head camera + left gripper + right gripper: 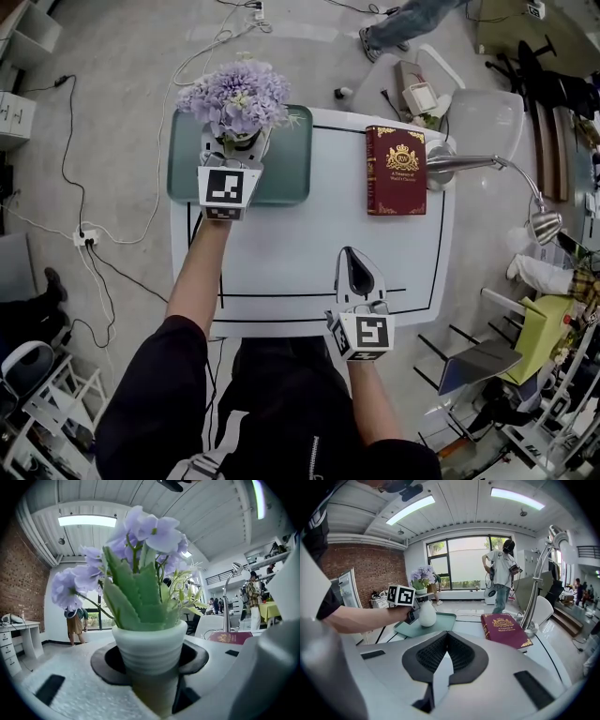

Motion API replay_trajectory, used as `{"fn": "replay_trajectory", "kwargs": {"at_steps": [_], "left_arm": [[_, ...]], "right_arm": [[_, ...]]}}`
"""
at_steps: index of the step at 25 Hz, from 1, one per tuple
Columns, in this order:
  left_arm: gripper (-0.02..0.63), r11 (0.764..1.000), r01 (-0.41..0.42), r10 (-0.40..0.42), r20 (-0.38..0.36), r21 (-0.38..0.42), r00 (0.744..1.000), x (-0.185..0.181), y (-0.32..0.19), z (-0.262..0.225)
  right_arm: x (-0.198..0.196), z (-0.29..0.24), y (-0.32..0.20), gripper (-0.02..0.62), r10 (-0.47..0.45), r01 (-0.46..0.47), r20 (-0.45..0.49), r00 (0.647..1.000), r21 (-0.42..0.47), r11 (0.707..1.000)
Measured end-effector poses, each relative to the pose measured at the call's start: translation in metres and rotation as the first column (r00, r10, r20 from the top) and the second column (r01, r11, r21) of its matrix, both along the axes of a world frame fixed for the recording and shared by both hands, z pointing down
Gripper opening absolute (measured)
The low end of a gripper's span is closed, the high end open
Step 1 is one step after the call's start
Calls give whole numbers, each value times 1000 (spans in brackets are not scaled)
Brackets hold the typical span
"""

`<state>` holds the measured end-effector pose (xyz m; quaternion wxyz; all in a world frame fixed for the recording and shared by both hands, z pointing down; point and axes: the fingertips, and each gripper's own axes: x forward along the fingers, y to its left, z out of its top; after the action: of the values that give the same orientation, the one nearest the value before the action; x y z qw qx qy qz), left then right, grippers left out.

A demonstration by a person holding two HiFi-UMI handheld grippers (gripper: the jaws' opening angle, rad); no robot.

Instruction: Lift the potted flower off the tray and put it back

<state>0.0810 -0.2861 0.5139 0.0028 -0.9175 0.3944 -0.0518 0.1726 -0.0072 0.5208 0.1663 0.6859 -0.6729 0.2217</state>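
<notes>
The left gripper (234,155) has its jaws partway closed round the pot (150,653). The pot stands upright between them, and the pads look pressed against the pot's lower sides, below its ribbed rim. Green leaves and the purple flowers (234,94) rise straight above the jaws and hide most of the pot in the head view. The gripper points level across the tray (291,178), which lies under its jaws and stretches away to their right. In the right gripper view the pot's base looks to rest on the tray, though I cannot tell for sure that it touches.

The right gripper (353,262) is well apart from the left one, nearer the person, and tilts down over the white table (309,234). Its jaws meet at the tips and hold nothing; only a sliver of table shows through the gap behind the tips.

A red book (395,171) lies flat on the table ahead of the right gripper and a little to its right. It is level with the tray but apart from it. A lamp (487,164) stands just beyond the book's right edge, with its neck arching away to the right of both grippers.
</notes>
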Motion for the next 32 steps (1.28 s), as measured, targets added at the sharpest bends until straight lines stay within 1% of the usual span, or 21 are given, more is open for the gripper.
{"fn": "replay_trajectory", "kwargs": {"at_steps": [5, 11, 18, 22, 26, 32], "left_arm": [[238, 1000, -8, 8, -3, -5, 1000, -4, 7, -9], [238, 1000, -9, 9, -7, -5, 1000, -13, 26, -29], [238, 999, 31, -31, 0, -9, 1000, -48, 56, -56], [238, 999, 45, -45, 29, 6, 999, -71, 77, -73], [238, 995, 94, -93, 27, -37, 995, -92, 106, -85], [238, 985, 164, -163, 36, -47, 986, -122, 145, -96]], "right_arm": [[-3, -7, -9, 8, -20, 20, 2, 1000, 25, 999], [-9, -27, -30, 8, -52, 51, 10, 999, 96, 994], [-32, -54, -55, 8, -130, 124, 25, 991, 175, 977], [-53, -71, -62, 8, -189, 179, 29, 982, 209, 961], [-79, -87, -66, 8, -264, 248, 33, 964, 245, 937], [-113, -101, -67, 8, -352, 326, 46, 935, 281, 903]]}}
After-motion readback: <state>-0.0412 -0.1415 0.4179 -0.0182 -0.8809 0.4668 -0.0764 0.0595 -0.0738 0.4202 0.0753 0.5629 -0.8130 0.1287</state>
